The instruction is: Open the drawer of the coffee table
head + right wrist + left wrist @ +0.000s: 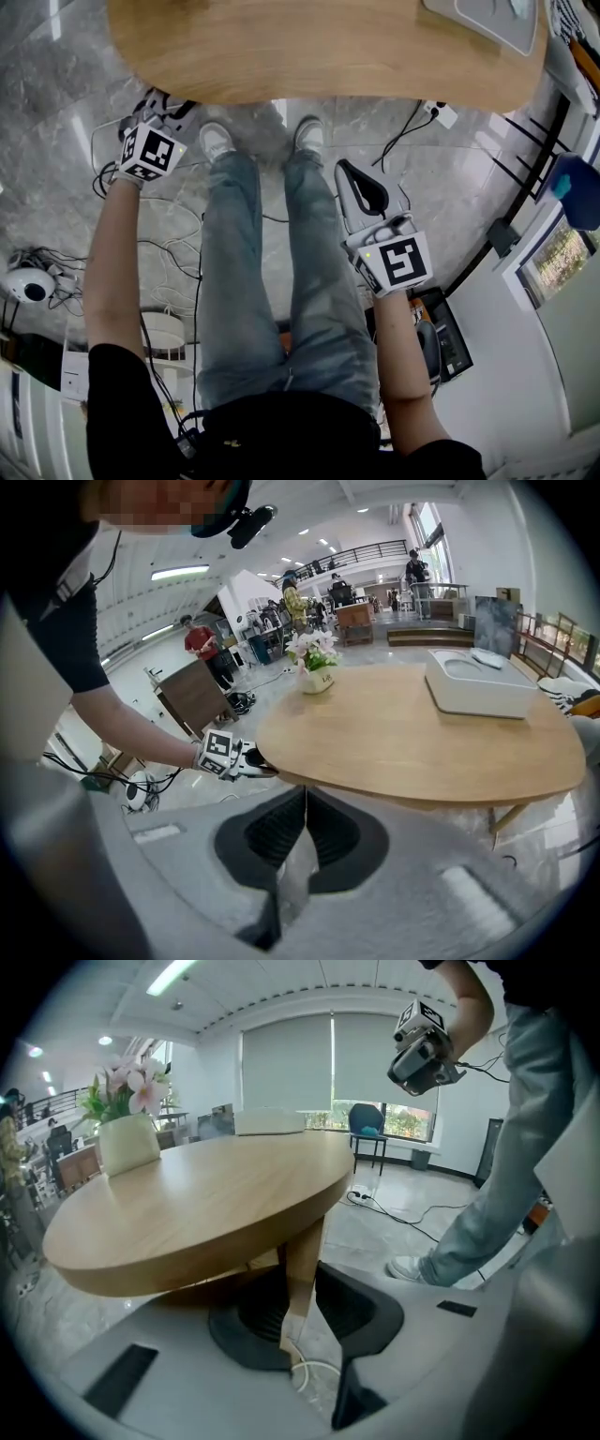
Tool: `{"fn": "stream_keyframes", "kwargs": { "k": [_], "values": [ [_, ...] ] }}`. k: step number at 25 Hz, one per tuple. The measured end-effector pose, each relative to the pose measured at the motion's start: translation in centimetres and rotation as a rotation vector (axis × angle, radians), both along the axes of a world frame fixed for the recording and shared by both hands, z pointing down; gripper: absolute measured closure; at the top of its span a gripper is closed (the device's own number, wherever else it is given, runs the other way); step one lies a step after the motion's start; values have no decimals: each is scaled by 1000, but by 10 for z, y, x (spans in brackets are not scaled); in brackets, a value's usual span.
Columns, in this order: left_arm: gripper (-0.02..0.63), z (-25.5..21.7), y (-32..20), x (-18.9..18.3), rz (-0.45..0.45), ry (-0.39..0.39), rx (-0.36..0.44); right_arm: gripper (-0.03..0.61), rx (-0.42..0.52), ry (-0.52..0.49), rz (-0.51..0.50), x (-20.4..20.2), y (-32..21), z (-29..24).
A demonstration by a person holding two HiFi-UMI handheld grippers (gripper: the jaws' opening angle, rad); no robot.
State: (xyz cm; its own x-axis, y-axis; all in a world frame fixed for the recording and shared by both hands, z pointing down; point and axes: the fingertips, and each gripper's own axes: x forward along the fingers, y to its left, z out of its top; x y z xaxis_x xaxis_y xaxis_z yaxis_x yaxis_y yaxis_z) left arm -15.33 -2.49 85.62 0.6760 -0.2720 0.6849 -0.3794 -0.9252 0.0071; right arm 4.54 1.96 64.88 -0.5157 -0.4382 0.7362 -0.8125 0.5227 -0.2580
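On approach: our left gripper [251,761] at the tabletop's [319,47] near-left edge, fingers slightly apart on nothing; right gripper [349,173] fingers together, empty. Drawer unseen (likely under the rim); next we find its pull.

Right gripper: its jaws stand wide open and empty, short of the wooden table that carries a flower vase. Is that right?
No: the right gripper has its jaws closed together, not wide open, as the right gripper view shows. It is empty, short of the wooden table, which carries the flower vase.
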Motion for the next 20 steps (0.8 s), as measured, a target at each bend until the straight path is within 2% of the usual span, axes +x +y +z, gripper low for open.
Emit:
{"fn": "stream_keyframes", "kwargs": {
  "k": [12, 20],
  "values": [
    [523, -2, 43, 9, 75, -45, -5, 577, -4, -1, -30, 1, 15, 1],
    [520, -1, 55, 10, 26, -92, -46, 577, -17, 56, -33, 42, 18, 21]
  ]
}}
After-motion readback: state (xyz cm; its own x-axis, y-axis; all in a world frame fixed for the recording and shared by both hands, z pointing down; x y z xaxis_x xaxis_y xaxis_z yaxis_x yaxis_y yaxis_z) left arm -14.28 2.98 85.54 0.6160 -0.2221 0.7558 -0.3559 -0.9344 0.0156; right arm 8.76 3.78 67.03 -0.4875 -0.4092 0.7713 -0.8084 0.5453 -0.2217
